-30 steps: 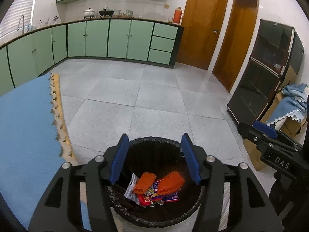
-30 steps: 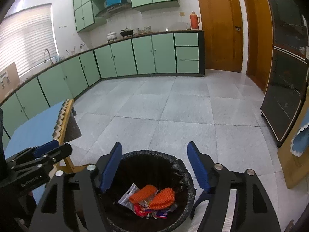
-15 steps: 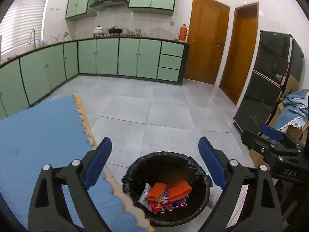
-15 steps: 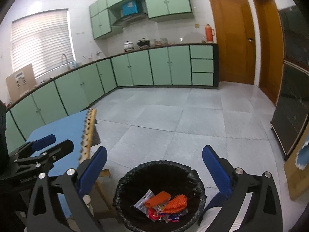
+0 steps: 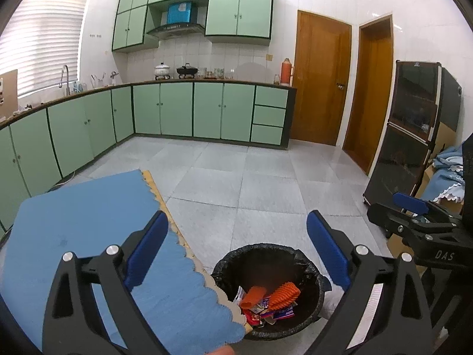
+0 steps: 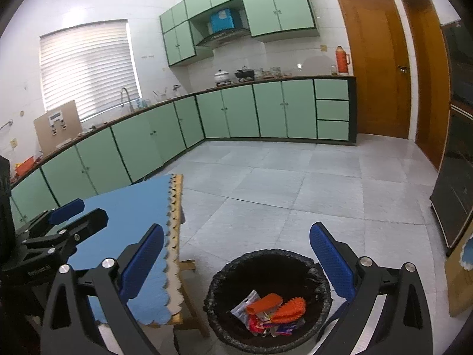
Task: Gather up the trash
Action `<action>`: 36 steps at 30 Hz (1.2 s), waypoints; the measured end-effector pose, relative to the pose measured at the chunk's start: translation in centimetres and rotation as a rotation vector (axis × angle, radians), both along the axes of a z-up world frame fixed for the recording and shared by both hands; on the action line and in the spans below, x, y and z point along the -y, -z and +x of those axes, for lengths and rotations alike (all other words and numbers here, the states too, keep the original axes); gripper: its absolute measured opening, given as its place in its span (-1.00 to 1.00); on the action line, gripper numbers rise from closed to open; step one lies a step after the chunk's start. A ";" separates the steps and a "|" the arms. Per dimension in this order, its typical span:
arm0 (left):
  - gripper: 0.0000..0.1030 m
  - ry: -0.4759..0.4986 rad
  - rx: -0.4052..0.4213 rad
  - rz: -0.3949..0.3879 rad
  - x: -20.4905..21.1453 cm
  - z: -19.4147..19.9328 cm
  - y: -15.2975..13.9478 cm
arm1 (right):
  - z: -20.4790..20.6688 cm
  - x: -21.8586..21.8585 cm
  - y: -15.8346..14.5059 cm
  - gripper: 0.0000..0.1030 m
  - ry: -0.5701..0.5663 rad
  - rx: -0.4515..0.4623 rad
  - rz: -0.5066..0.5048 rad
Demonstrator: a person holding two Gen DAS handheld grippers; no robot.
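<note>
The left gripper (image 5: 236,253) stands spread wide with nothing between its blue pads, its jaws having just been opening further; in its own view it frames the lower middle of the frame, above a black-lined trash bin (image 5: 307,263) on the grey tiled floor (image 5: 236,183). The right gripper (image 6: 236,259) is likewise fully spread and empty, its jaws too having just been opening, and the same bin sits low and centre between its fingers. Inside the bin lie two orange ridged pieces (image 6: 288,309) on top of crumpled wrappers (image 6: 245,304), touching one another. At the lower left of both views the worktop (image 5: 74,222), covered by a blue cloth with a scalloped edge, stands just beside the bin. Green cabinets (image 5: 177,112) run along the far wall in the upper half, with two wooden doors (image 5: 322,80) at the upper right.
</note>
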State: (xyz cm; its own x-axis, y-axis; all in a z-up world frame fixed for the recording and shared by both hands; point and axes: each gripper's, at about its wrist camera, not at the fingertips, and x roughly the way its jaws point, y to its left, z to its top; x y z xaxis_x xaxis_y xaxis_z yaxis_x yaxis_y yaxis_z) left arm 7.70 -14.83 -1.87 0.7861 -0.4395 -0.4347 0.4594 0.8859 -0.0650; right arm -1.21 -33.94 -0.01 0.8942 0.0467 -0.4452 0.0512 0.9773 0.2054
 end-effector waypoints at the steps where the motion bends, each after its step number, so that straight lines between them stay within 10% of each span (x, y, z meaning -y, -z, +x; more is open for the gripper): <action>1: 0.81 -0.003 0.004 -0.001 -0.2 -0.4 -0.2 | -0.3 -0.3 -0.2 0.88 -0.007 0.004 -0.001; 36: 0.81 -0.057 0.078 -0.036 -4.5 -4.6 -1.9 | -2.5 -4.7 -2.5 0.88 -0.097 0.063 -0.061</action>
